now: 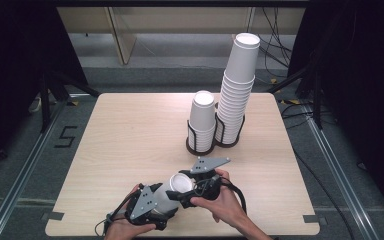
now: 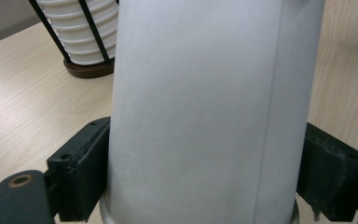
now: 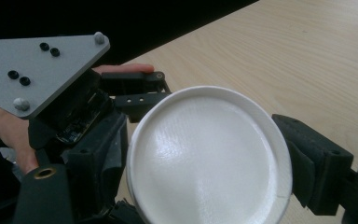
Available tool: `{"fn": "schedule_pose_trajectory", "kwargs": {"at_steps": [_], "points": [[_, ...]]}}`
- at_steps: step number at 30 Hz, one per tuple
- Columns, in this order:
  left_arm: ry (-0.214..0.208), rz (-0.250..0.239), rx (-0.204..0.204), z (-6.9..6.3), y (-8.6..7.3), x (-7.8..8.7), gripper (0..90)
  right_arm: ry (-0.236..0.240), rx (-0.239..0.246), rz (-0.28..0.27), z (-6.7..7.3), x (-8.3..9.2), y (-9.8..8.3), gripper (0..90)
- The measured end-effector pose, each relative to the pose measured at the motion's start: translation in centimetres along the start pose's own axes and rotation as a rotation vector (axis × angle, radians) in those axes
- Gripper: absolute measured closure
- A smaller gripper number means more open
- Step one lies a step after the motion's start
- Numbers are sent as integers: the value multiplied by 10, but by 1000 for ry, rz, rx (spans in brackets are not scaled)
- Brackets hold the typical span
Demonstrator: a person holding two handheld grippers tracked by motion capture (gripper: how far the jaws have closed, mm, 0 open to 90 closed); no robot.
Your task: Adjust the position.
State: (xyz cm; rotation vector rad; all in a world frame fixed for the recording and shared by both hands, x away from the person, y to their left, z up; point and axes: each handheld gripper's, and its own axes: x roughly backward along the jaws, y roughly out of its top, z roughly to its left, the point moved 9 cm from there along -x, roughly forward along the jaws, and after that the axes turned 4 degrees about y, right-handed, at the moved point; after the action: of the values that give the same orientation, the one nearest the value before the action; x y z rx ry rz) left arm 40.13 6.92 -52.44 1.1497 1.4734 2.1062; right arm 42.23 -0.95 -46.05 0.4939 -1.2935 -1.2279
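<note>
A white paper cup lies tilted just above the table's front edge, its mouth toward the upper right. My left gripper is shut on its body; in the left gripper view the cup wall stands between the two black jaws, which press on both sides. My right gripper is at the cup's mouth. In the right gripper view the round rim sits between the jaws, which touch it on both sides. The left gripper's grey plate and a hand show beyond it.
Two stacks of white cups stand in black wire holders at the back of the wooden table: a short one and a tall leaning one. One holder is close behind the held cup. Dark curtains flank the table.
</note>
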Motion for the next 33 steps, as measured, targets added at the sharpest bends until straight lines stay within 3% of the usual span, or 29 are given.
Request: {"fn": "schedule_pose_trajectory", "kwargs": {"at_steps": [2, 3, 5, 8, 12, 18, 20, 21, 23, 31, 33], "points": [[1, -22, 15, 0, 1, 0, 103, 34, -55, -29, 1, 3, 4, 262], [2, -68, 30, -1, 4, -1, 95, 50, -89, -39, 3, 4, 5, 266], [11, -78, 30, 0, 5, 0, 89, 52, -69, -51, 1, 5, 8, 267], [17, -160, 44, 1, 12, 1, 77, 41, -76, -87, 3, 11, 15, 272], [16, -202, 56, -1, 14, 0, 70, 28, -83, -125, 2, 15, 20, 274], [33, -247, 44, -4, 18, -3, 49, 24, -102, -169, 2, 17, 24, 276], [49, -248, 50, -3, 18, -1, 47, 27, -115, -181, 2, 18, 25, 276], [54, -262, 63, -2, 20, -1, 48, 28, -161, -191, 4, 20, 26, 276], [55, -281, 75, 1, 22, 2, 72, 27, -149, -199, 2, 20, 27, 275], [54, -296, 62, 5, 28, 9, 91, 63, -197, -242, -4, 24, 30, 274], [51, -278, 55, 5, 28, 9, 95, 68, -197, -244, -3, 24, 30, 273]]}}
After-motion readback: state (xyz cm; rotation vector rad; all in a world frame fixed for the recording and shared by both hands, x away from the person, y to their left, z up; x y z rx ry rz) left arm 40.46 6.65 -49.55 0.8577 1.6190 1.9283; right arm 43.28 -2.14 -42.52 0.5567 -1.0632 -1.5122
